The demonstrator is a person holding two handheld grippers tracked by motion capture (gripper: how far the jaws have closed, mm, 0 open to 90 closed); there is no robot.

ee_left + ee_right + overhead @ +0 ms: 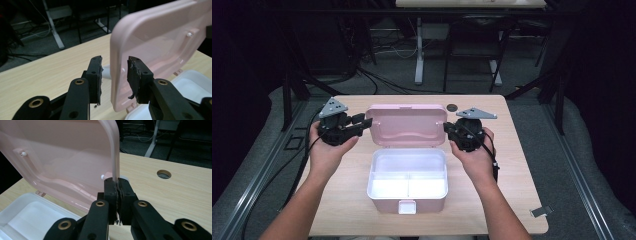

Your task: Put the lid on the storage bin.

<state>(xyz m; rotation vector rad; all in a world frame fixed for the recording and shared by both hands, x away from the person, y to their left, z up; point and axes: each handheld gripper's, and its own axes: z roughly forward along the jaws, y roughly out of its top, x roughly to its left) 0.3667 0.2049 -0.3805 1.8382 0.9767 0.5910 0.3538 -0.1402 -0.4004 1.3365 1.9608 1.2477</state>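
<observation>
A pink box [407, 196] stands open in the middle of the table, with a white divided tray [408, 175] inside. Its lid [407, 125] is raised nearly upright at the back. My right gripper [447, 127] is shut on the lid's right edge [115, 157], jaws pressed on the rim. At the lid's left edge [116, 62], my left gripper [364, 120] is open; the rim sits between its fingers [96, 75] without being pinched. A hand holds each gripper.
The box's latch [407, 206] faces the table's front edge. A round cable hole [452, 106] sits behind the lid at the table's [512, 175] back. A small metal clip [540, 211] lies at the front right corner. Desk legs and cables stand beyond.
</observation>
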